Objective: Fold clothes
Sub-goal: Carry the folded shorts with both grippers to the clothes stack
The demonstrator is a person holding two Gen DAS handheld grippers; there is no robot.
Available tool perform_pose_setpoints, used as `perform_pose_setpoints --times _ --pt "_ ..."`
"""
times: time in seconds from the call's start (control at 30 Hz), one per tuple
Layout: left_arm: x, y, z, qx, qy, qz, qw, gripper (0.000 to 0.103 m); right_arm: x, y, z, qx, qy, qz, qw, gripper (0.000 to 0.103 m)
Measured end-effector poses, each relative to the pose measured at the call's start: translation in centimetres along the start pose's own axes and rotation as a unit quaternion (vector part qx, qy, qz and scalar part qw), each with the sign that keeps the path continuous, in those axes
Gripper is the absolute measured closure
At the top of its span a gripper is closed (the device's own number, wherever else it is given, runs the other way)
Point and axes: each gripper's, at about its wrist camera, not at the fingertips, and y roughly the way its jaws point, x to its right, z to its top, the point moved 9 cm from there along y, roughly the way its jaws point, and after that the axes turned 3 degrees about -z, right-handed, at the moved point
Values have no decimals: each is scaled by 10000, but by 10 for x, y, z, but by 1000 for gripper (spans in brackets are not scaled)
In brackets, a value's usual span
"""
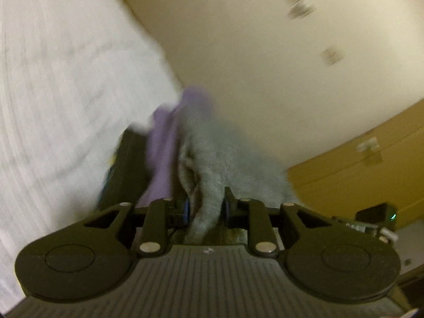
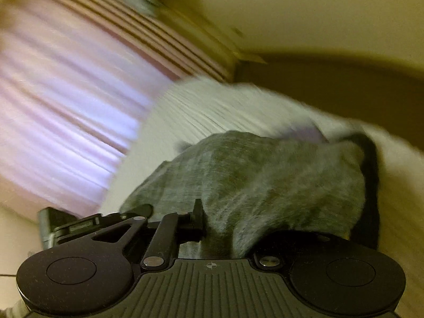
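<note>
Between the fingers of your left hand-held gripper (image 1: pixel 205 206) runs a bunched fold of the grey garment (image 1: pixel 212 159), and the blue pads press on it from both sides, so that gripper is clamped on the cloth. Your right hand-held gripper (image 2: pixel 212 222) is closed on the same grey garment (image 2: pixel 251 175); the cloth drapes over its far finger and hides it. The garment hangs between the two grippers, above a white ribbed bedspread (image 2: pixel 201 108).

You should expect it to be light, soft and limp: it sags wherever it is unsupported and will not hold a shape by itself. The knit looks fuzzy rather than slick, so a pinch should hold, but a thick bunch can creep out. Better holds would be the hem or a corner, pinched thin, with your grippers well apart to keep the edge taut.

Count: one grey garment, one purple cloth (image 1: pixel 164 143) just beside it, two grippers. Blur hides anything further.
</note>
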Motion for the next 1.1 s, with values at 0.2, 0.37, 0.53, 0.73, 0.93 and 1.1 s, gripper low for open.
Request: perform_pose_setpoints --times 0.2,0.37,0.53,0.73,0.93,1.1 --pt "-5 -8 11 32 -225 -252 9994 74 35 -18 5 466 708 -76 9964 50" --pt "-11 -2 48 140 -401 -220 9989 66 61 -44 24 999 1342 -132 9858 50" --pt "-3 28 68 9 -202 -299 9993 87 78 -36 50 962 1548 -287 9828 66" --pt "9 12 71 529 235 -519 9970 100 49 -56 67 1825 348 -517 9812 97" --pt "2 26 65 511 478 -52 9975 95 55 -26 74 1603 -85 -1121 9807 96" --pt "-5 15 79 826 601 738 9920 81 72 -27 73 1602 393 -1866 9685 42"
